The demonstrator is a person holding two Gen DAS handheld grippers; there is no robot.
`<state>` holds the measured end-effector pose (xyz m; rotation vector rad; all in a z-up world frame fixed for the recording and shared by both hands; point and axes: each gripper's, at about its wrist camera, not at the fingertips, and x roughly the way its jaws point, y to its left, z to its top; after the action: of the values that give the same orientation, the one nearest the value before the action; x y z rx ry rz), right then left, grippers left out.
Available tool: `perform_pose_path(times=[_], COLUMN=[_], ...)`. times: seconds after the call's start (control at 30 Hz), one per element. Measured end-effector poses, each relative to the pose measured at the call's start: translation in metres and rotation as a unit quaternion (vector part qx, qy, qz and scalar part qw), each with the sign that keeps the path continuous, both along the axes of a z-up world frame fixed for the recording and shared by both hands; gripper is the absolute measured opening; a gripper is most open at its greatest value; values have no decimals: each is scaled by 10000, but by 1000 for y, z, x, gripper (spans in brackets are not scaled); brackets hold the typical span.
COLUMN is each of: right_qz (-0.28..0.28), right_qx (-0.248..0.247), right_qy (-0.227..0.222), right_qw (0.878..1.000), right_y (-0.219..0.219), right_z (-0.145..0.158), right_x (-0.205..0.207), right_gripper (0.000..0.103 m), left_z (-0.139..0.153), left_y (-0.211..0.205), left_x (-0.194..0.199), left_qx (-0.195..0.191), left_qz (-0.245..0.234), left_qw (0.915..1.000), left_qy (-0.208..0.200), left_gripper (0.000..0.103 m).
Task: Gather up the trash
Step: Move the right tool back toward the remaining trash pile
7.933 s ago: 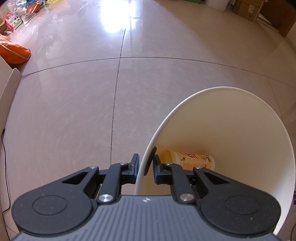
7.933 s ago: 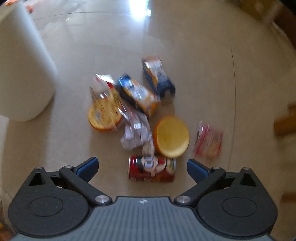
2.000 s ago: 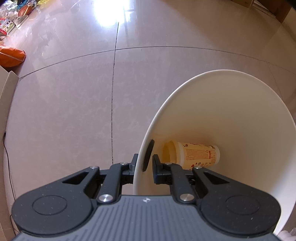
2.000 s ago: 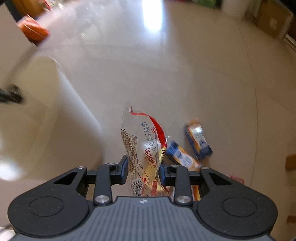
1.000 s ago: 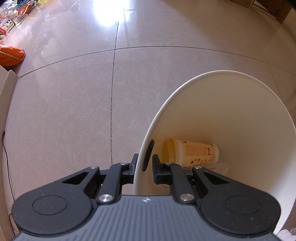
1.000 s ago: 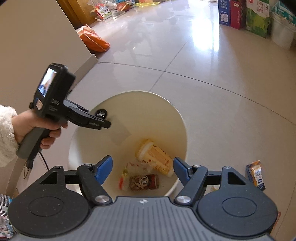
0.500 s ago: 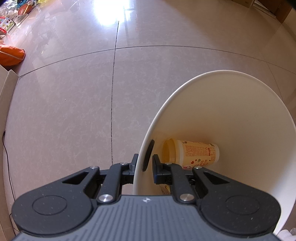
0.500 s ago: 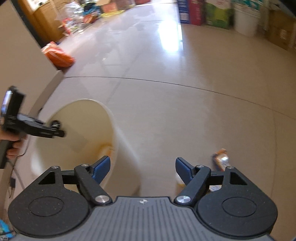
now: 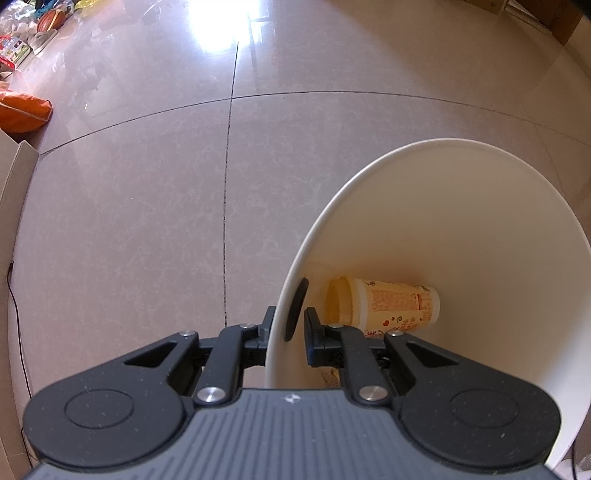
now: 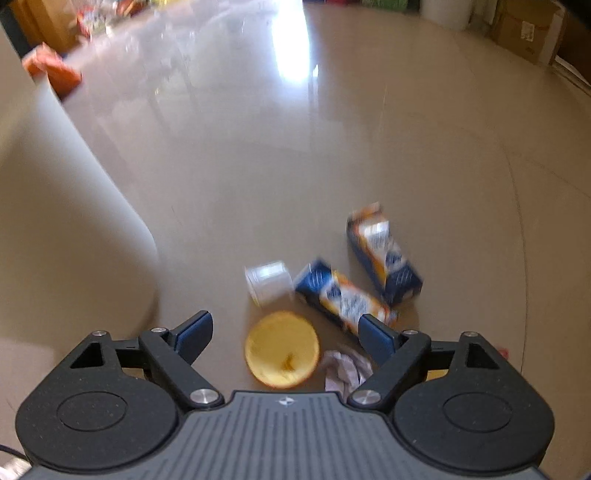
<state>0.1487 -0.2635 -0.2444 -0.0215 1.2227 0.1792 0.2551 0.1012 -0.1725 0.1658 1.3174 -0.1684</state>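
My left gripper [image 9: 286, 323] is shut on the rim of a white trash bin [image 9: 461, 206], one finger outside the wall and one inside. A yellow paper cup [image 9: 388, 304] lies on its side at the bin's bottom. My right gripper [image 10: 286, 332] is open and holds nothing, hovering above trash on the floor. Below it are a yellow lid [image 10: 282, 349], a crumpled wrapper [image 10: 345, 371], a small white container [image 10: 267, 282] and two blue-and-orange cartons [image 10: 341, 297] [image 10: 384, 254]. The bin's outer wall [image 10: 62, 206] fills the left of the right wrist view, which is blurred.
The floor is glossy beige tile. An orange bag [image 9: 22, 110] and a cardboard edge [image 9: 14, 177] lie far left, with a black cable [image 9: 16, 314] beside them. Cardboard boxes [image 10: 528, 29] and a white bucket [image 10: 447, 13] stand along the far wall.
My right gripper let the clear snack wrapper go into the bin, then swung away to the right, down over the floor trash. The left gripper has kept its hold on the rim.
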Motion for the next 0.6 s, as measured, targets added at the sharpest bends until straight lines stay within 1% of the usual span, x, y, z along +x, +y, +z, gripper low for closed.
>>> perform_pose_path(times=[0.1, 0.27, 0.43, 0.53, 0.6], right_qz=[222, 541, 601, 693, 737], right_qx=[-127, -249, -350, -603, -775], right_qy=[76, 339, 526, 493, 468], right_qw=[9996, 9977, 9962, 9945, 9932], right_y=[6, 20, 29, 35, 37], right_z=[-28, -63, -86, -96, -103], right_x=[-8, -7, -1, 2, 5], right_gripper=[89, 89, 89, 92, 92], left_z=[0, 1, 2, 2, 2], left_y=[-1, -2, -2, -2, -2], left_x=[1, 0, 1, 3, 3], left_qx=[31, 35, 42, 49, 71], left_qz=[-24, -46, -59, -69, -96], left_qw=[10000, 10000, 10000, 9999, 9999], left_qy=[5, 13, 33, 56, 66], left_gripper=[12, 12, 12, 12, 12])
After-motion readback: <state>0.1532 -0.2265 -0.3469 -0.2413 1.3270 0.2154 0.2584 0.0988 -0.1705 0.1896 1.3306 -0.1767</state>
